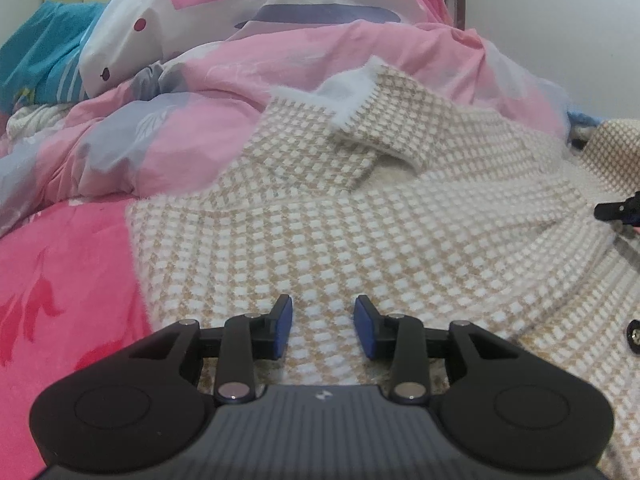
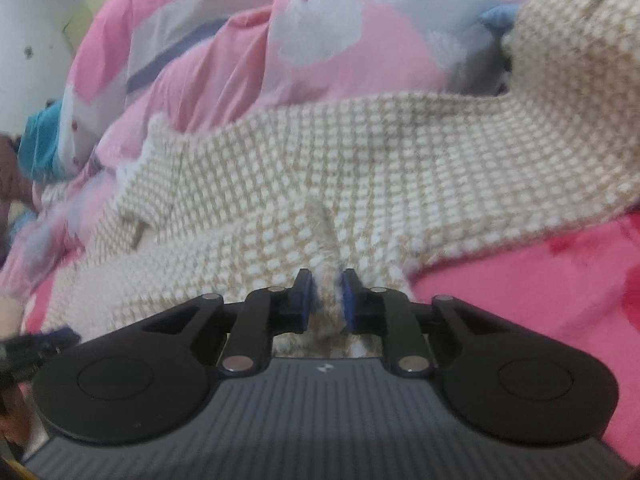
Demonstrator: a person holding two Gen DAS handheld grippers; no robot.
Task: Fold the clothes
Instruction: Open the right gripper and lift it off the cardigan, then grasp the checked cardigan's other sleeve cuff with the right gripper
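A beige-and-white checked fuzzy sweater lies spread on the bed, its white-trimmed collar folded over at the far side. My left gripper hovers low over the sweater's near part, jaws apart, with flat cloth under them and nothing pinched. In the right wrist view the same sweater stretches across, one part raised at the far right. My right gripper is shut on a bunched ridge of the sweater's near edge, and cloth fills the narrow gap between the blue pads. Its tip shows at the left view's right edge.
A rumpled pink, white and grey duvet is heaped just behind the sweater. The pink bed sheet lies to the left, and to the right in the other view. A teal cloth sits far left. A dark button shows on the sweater.
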